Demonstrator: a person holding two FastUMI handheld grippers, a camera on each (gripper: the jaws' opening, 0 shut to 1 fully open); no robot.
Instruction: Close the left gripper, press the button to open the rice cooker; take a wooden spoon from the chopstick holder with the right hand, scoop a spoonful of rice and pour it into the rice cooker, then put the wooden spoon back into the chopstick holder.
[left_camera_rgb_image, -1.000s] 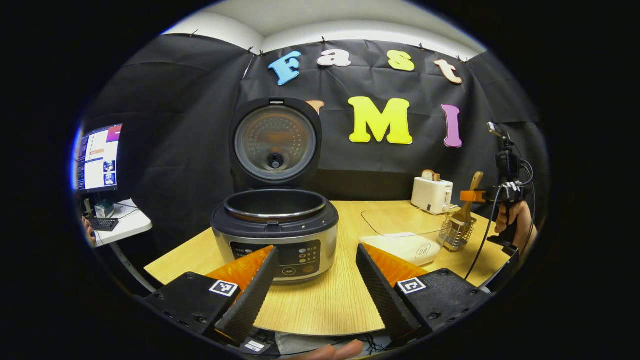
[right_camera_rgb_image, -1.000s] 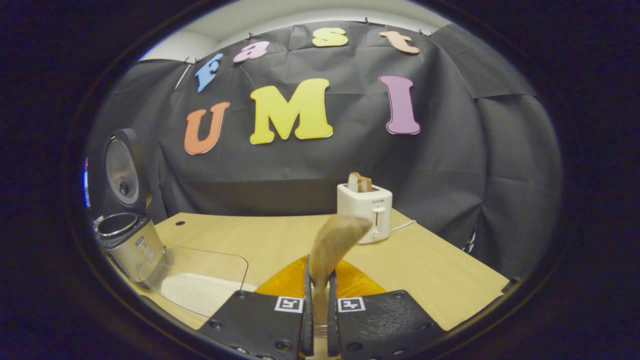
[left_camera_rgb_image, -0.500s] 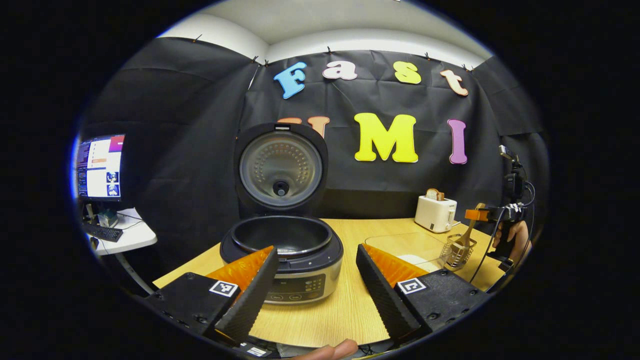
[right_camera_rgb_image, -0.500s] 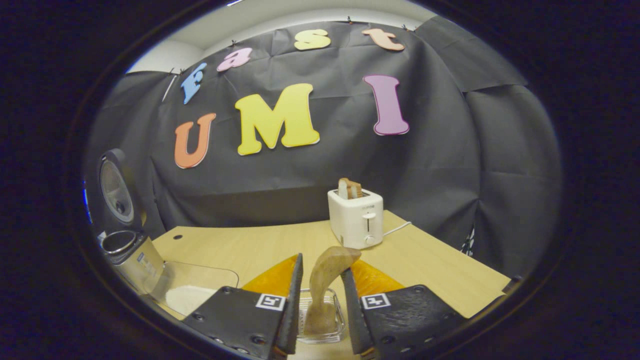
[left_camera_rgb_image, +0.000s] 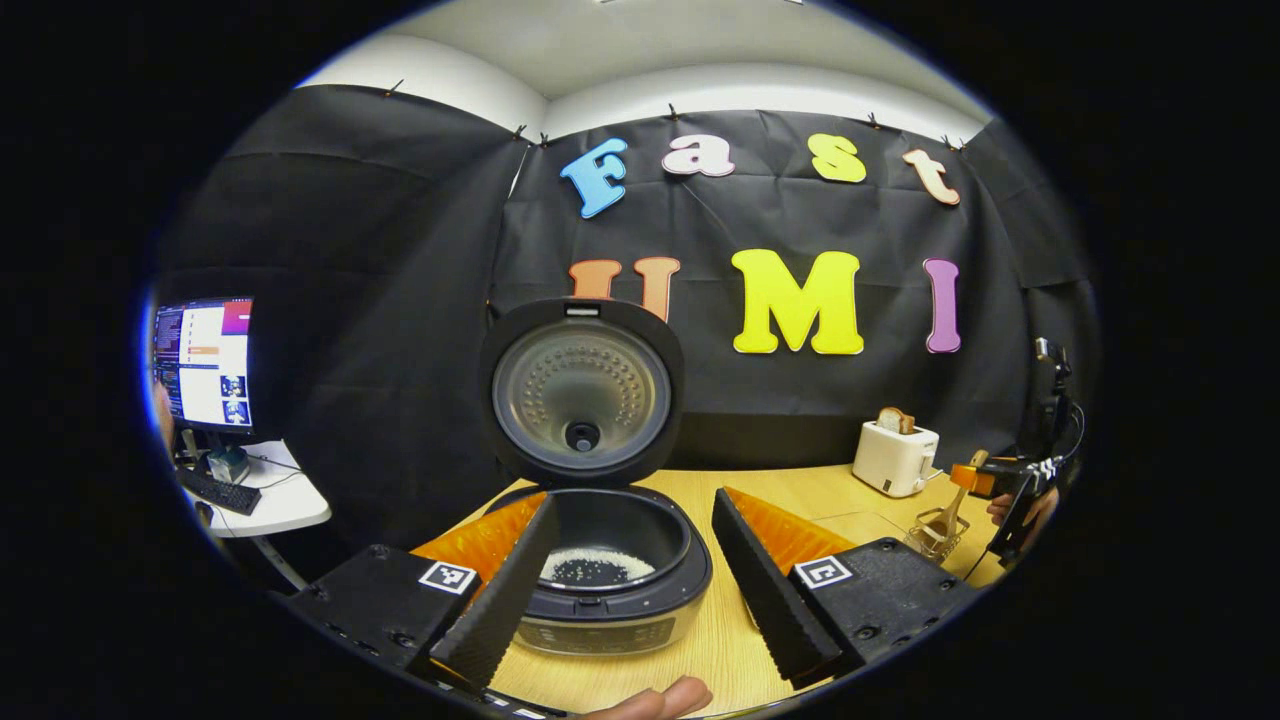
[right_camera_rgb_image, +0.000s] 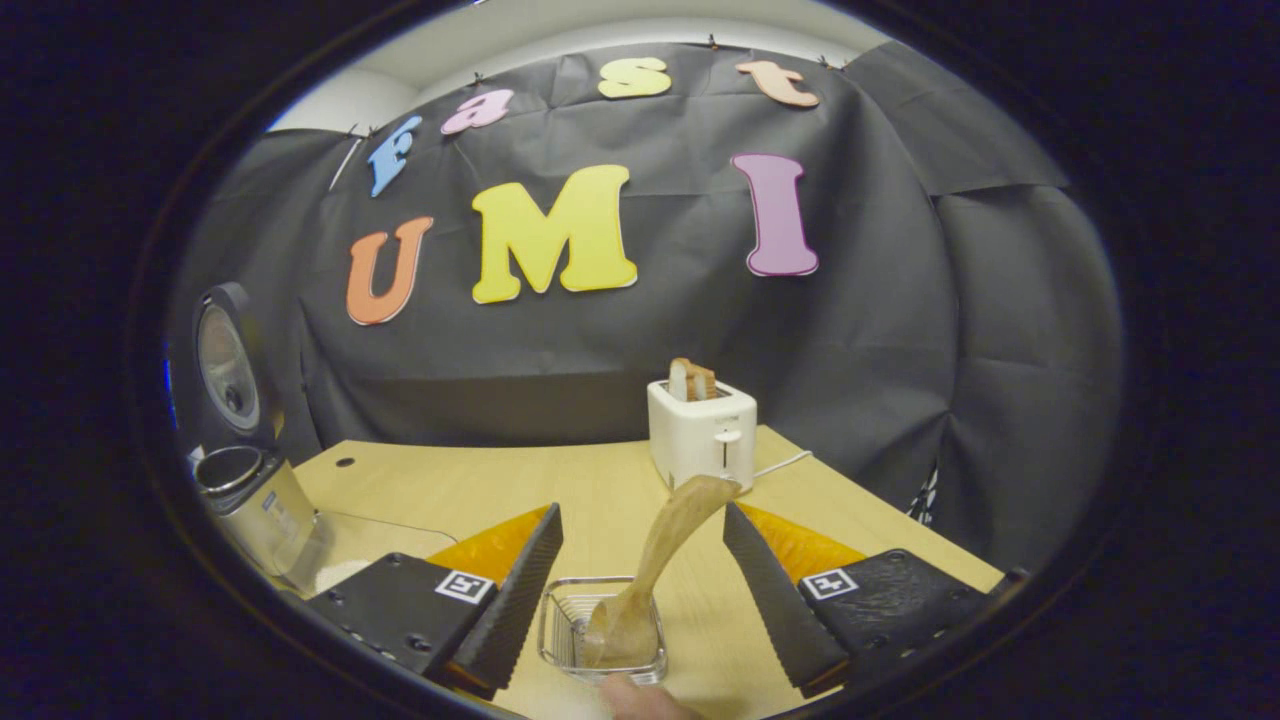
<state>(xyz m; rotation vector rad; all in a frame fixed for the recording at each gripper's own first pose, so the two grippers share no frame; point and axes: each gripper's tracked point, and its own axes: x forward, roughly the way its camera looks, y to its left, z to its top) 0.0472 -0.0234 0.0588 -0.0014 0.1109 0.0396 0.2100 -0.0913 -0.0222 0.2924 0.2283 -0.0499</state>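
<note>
Right gripper (right_camera_rgb_image: 640, 590) sits just above the chopstick holder (right_camera_rgb_image: 603, 640), fingers spread wide, nothing between them pressing. Wooden spoon (right_camera_rgb_image: 655, 560) stands in the holder, bowl end down, handle leaning up and away toward the white toaster (right_camera_rgb_image: 702, 435); its long axis runs through the gap between the two fingers, touching neither. So the spoon looks released and back in place, and the likely next move is straight up and back, keeping the fingers clear of the tilted handle.

Left gripper (left_camera_rgb_image: 635, 570) has its fingers wide apart too, holding nothing, hovering over the front of the rice cooker (left_camera_rgb_image: 610, 575). Lid (left_camera_rgb_image: 583, 392) stands upright, open. Rice (left_camera_rgb_image: 597, 566) lies in the inner pot, so the pour seems done.

From the left gripper view the right gripper (left_camera_rgb_image: 985, 478) is far off to the right over the holder, well apart from the cooker on the wooden surface (left_camera_rgb_image: 790, 485). Right hand is the nearer one to the spoon.
</note>
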